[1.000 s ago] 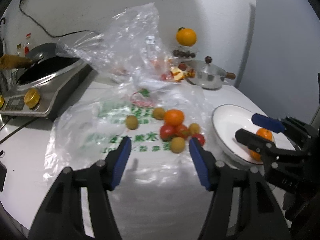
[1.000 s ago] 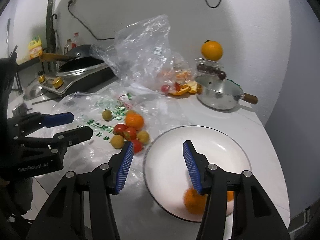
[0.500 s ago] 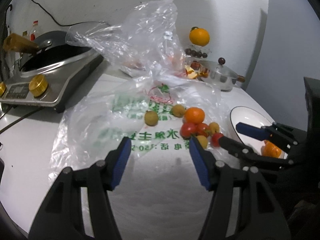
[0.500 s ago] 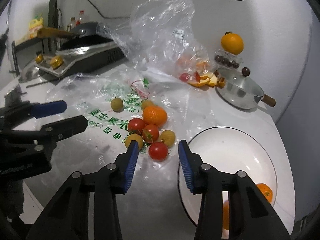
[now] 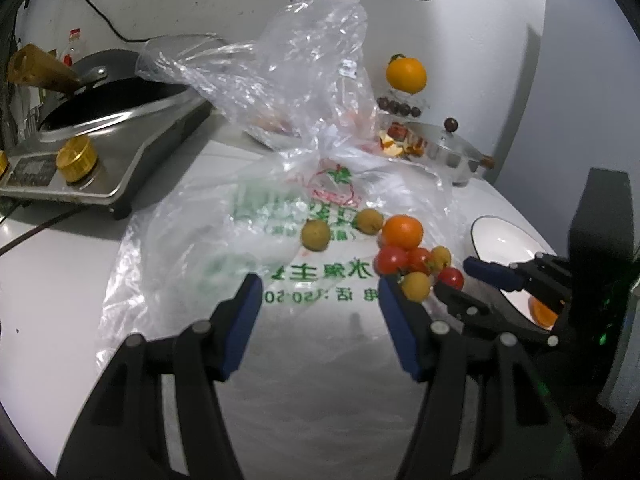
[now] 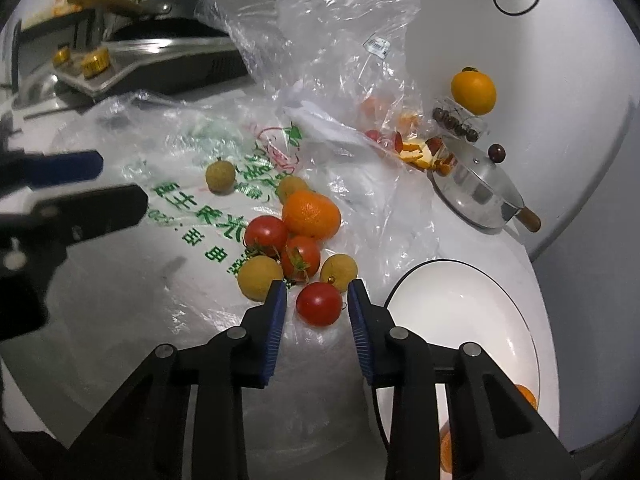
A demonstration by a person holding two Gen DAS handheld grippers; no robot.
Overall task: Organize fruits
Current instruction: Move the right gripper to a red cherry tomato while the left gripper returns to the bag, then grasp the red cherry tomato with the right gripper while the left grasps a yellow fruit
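Loose fruit lies on a flat printed plastic bag [image 6: 192, 208]: a mandarin [image 6: 312, 214], red tomatoes [image 6: 266, 236] and several yellow-brown longans [image 6: 220, 176]. My right gripper [image 6: 318, 306] is low over the near edge of the pile. Its jaws are closing with a red cherry tomato [image 6: 320, 304] between them, and thin gaps still show at both pads. The left wrist view has the same tomato [image 5: 451, 278] between the right gripper [image 5: 452, 277] fingers. My left gripper [image 5: 320, 312] is open above bare bag, holding nothing. A white plate [image 6: 460, 320] on the right holds mandarins [image 6: 524, 396].
A stove with a dark wok [image 5: 100, 140] stands at the back left. A crumpled clear bag [image 6: 340, 40] rises behind the fruit. A small steel pot [image 6: 476, 192], orange peel [image 6: 420, 152] and an orange [image 6: 474, 88] on a clear box sit at the back right.
My right gripper moved left from over the plate to the fruit pile, sank, and narrowed around the red tomato. The left gripper drifted slightly and stayed open.
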